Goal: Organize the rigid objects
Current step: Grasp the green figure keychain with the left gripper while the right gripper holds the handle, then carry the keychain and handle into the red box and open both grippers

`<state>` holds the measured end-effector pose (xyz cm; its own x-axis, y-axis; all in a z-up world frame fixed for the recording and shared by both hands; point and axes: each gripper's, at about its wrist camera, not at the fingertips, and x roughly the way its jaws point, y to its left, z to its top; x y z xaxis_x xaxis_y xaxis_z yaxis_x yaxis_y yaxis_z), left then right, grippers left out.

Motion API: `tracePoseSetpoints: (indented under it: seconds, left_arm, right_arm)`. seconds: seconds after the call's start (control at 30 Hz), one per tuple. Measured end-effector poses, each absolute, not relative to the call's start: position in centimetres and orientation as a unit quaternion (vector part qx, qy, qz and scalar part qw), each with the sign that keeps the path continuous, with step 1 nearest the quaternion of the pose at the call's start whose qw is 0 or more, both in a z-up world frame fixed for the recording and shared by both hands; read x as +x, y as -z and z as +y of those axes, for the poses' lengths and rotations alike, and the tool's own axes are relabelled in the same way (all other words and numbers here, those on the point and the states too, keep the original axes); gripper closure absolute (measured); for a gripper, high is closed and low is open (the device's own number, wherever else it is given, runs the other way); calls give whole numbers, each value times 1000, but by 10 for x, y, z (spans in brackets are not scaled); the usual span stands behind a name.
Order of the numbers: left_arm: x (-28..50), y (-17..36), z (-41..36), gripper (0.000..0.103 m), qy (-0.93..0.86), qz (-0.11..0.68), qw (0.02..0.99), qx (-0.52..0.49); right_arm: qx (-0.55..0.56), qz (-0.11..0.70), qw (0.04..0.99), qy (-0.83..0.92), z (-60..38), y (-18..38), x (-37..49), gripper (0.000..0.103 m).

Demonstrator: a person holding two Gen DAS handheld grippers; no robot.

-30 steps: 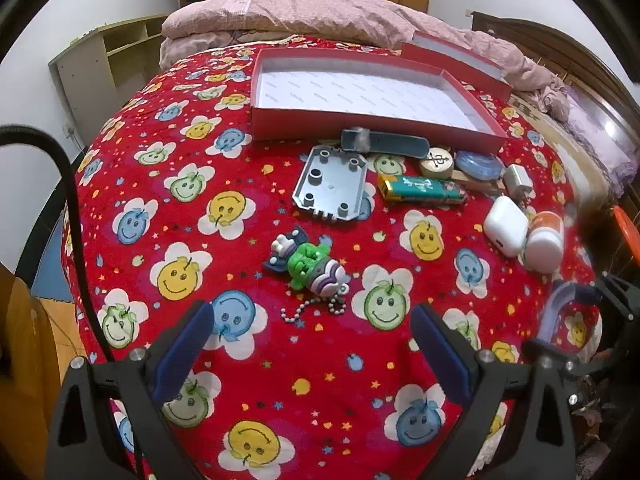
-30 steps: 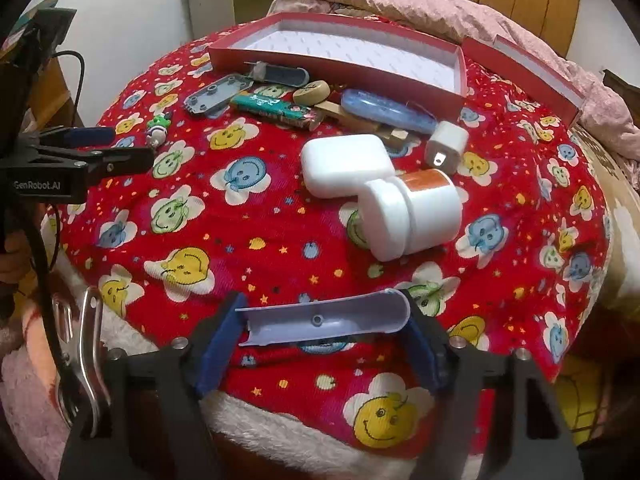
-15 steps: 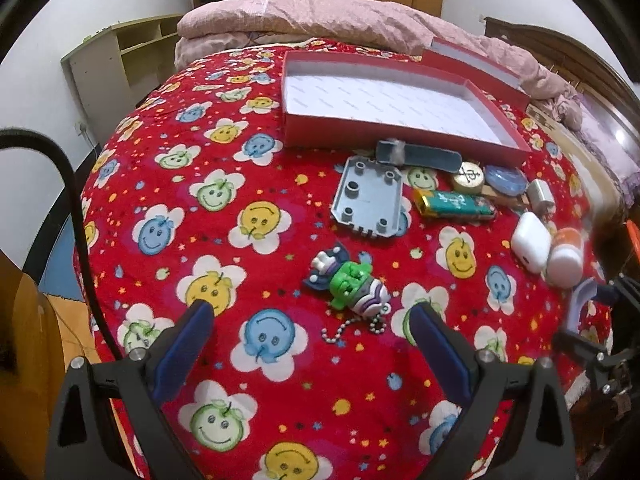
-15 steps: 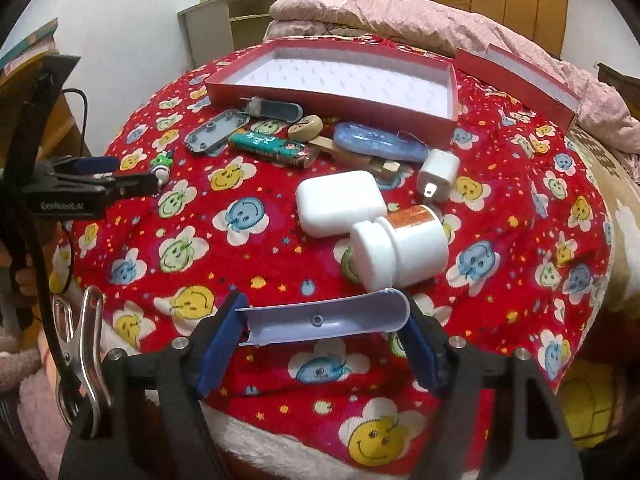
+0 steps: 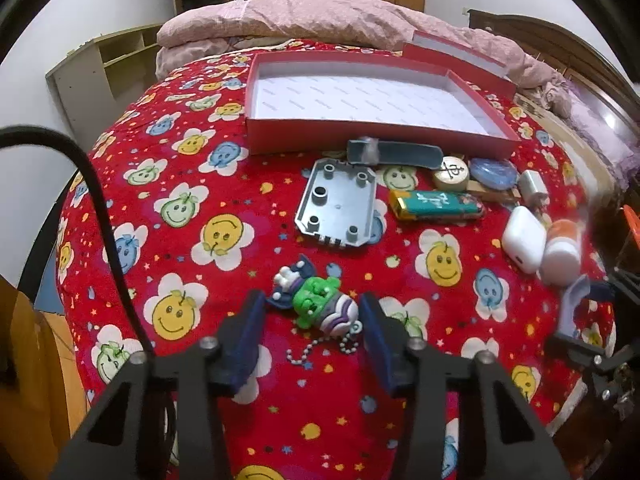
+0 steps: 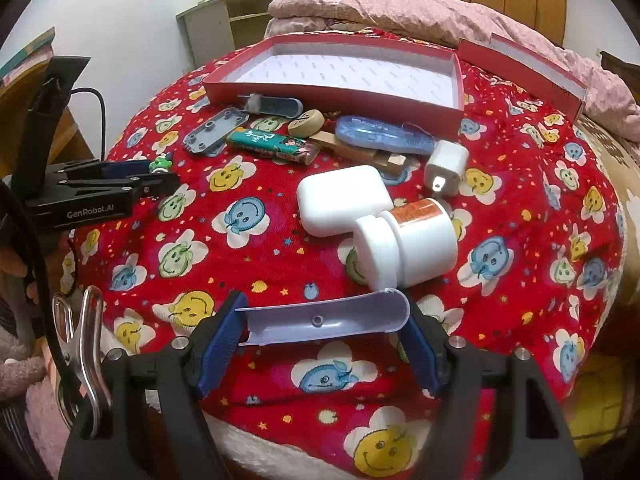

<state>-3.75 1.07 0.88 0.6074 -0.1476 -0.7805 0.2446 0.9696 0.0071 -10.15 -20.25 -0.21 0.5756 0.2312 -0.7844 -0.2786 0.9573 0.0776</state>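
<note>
I am looking over a bed (image 5: 224, 184) covered by a red smiley-flower blanket, with a rumpled pink quilt (image 5: 320, 16) lying at its far end. A shallow red box (image 5: 360, 136), white inside, is sitting open in the middle of the blanket, and its red lid (image 6: 520, 64) is resting just beyond it toward the quilt.

The loose items are clustering in front of the box's near wall: a grey plastic plate (image 5: 338, 208) with round posts, a dark blue-grey case (image 5: 394, 154), a green printed packet (image 5: 436, 206), a round wooden token (image 5: 452, 172), a translucent blue case (image 6: 384, 136) lying over a wooden clip (image 6: 360, 152), a white charger plug (image 6: 446, 168), a white earbud case (image 6: 340, 200) and a white jar (image 6: 408, 244) on its side, its cap touching the earbud case.

My right gripper (image 6: 324, 332) is holding a pale curved plastic shell (image 6: 324, 318) crosswise; the jaws are standing fairly wide, pressing on the shell's two ends above the near edge of the blanket.

My left gripper (image 5: 312, 324) is hanging over the green toy keychain (image 5: 320, 306), which is lying on the blanket with its bead chain trailing toward me. Its jaws have just been closing and are now flanking the toy closely on both sides; I cannot tell whether the pads are touching it.
</note>
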Motion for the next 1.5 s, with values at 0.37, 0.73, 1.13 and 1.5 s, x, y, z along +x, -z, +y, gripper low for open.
tracePoseSetpoints:
  seconds: [0.37, 0.73, 1.13, 1.5]
  left_arm:
    - [-43, -13, 14, 53, 117, 433, 893, 43]
    - [-55, -38, 21, 54, 129, 410, 903, 22]
    - [-44, -72, 21, 54, 131, 382, 915, 17]
    - [-7, -94, 7, 54, 137, 365, 921, 18]
  right_arm:
    - [-26, 437, 887, -145, -202, 1, -102, 28]
    - [-23, 421, 894, -149, -197, -18, -110, 28]
    - [-15, 393, 907, -149, -195, -49, -89, 28]
    - [-2, 377, 916, -136, -197, -74, -38, 28]
